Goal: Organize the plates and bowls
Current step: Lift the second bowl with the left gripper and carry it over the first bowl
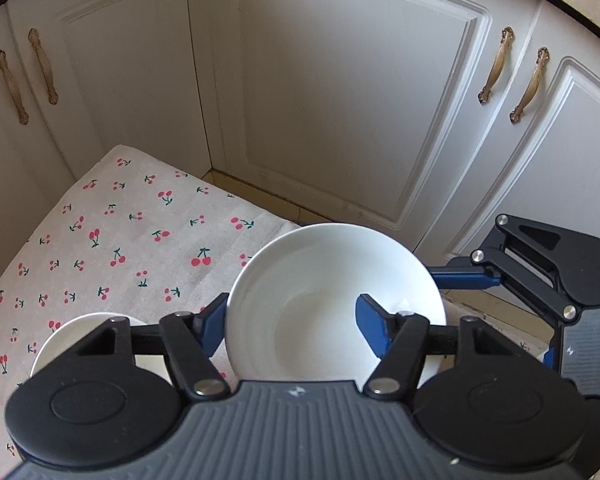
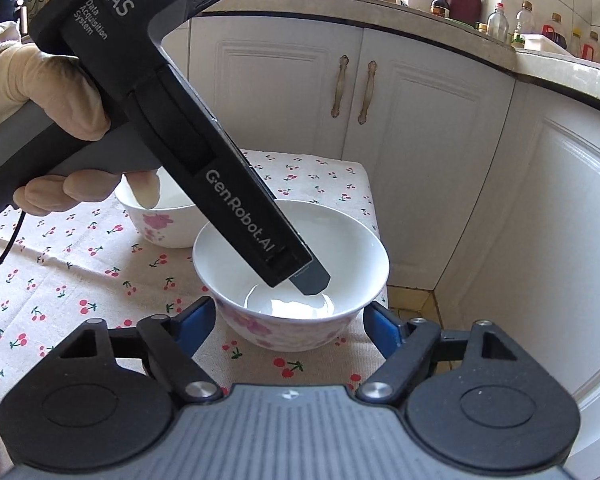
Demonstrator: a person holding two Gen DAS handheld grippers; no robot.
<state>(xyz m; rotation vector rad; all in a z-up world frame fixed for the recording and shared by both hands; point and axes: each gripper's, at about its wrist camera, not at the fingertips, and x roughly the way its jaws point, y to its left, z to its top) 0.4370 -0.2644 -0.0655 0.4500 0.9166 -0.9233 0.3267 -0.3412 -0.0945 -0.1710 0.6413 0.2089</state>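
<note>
Two white bowls on a bench [image 2: 80,280] covered with a cherry-print cloth, white kitchen cabinets [image 1: 340,100] behind. Near bowl [image 2: 296,280], white inside with pink flowers outside, sits at the right end of the bench close to the edge; far bowl [image 2: 162,220], same pattern, stands just beyond it to the left, apart from it. Left gripper [image 1: 290,320] comes in steeply from above: one blue finger outside the near bowl's left wall, the other inside the bowl against the rim side nearest the camera, jaws narrowed around that wall; contact of pads with the wall looks likely but cannot tell for sure. In the right wrist view a gloved hand [image 2: 56,92] holds the left gripper's handle, its tip down inside the bowl. Right gripper [image 2: 290,320] is low at the near side of the same bowl, blue fingers either side of it, jaws partly open, pads clear of the bowl, nothing gripped.
</note>
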